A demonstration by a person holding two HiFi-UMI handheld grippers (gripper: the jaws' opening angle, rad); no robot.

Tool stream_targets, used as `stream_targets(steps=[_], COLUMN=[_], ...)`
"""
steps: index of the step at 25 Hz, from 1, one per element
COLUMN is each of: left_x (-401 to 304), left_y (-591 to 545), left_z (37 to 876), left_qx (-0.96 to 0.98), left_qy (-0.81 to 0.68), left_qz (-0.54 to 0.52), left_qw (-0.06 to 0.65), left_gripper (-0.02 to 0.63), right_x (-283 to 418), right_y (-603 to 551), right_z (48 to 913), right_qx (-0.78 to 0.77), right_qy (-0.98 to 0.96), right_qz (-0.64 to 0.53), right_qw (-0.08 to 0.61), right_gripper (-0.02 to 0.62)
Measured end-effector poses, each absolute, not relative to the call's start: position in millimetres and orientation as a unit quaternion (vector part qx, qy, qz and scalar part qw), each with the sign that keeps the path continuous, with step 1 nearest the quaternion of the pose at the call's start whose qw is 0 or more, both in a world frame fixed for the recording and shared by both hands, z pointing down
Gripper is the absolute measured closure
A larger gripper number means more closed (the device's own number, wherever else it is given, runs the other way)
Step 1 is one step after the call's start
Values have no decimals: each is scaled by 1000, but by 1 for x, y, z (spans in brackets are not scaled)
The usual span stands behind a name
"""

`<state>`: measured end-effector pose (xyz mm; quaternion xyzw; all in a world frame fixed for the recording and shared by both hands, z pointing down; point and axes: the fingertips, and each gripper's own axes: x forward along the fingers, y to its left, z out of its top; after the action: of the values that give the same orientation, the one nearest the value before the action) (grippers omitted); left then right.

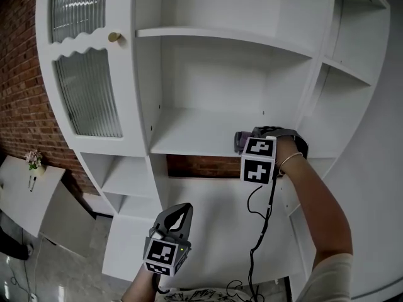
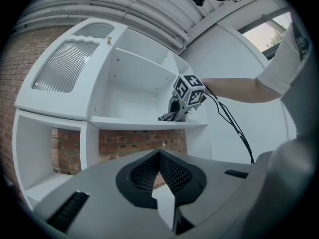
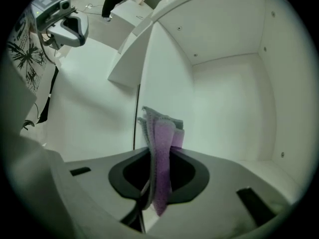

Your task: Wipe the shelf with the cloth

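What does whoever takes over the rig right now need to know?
Right gripper: shut on the purple cloth, at the right end of the middle shelf.
Left gripper: shut, empty, held low in front of the cabinet.
Done: the cloth is in the jaws and at the shelf; how much has been wiped does not show.
Left: probably wipe across the shelf toward its left end.

Head and left gripper views share the shelf [image 1: 195, 137] [image 2: 139, 123] — right gripper view sits seemingly inside.

White shelf [image 1: 201, 137], purple-and-grey cloth [image 3: 162, 153], red brick wall [image 1: 19, 74], ribbed glass door [image 1: 88, 93], black-and-white marker cube [image 1: 258, 159].
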<state>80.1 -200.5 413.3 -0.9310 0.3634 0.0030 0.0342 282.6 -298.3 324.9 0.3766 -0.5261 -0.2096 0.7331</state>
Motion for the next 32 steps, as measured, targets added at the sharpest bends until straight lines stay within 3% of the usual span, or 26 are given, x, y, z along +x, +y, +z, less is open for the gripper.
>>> stream_targets(steps=[12, 16, 26, 32], left_x=[101, 100, 92, 83], left_y=[-168, -168, -186, -196], left_z=[408, 406, 392, 389], left_qx=[-939, -936, -926, -919], left_qy=[343, 350, 372, 387], left_qz=[1, 10, 23, 31], left_qw=[39, 45, 55, 68], left_gripper=[591, 592, 591, 591], right_x=[268, 259, 227, 219], right_y=[-235, -232, -209, -193], right_z=[319, 320, 363, 422], right_qx=[435, 500, 618, 613], right_qy=[-580, -631, -742, -777], right_qz=[-214, -216, -141, -54], right_qw=[654, 552, 215, 132], right_gripper=[517, 515, 514, 515])
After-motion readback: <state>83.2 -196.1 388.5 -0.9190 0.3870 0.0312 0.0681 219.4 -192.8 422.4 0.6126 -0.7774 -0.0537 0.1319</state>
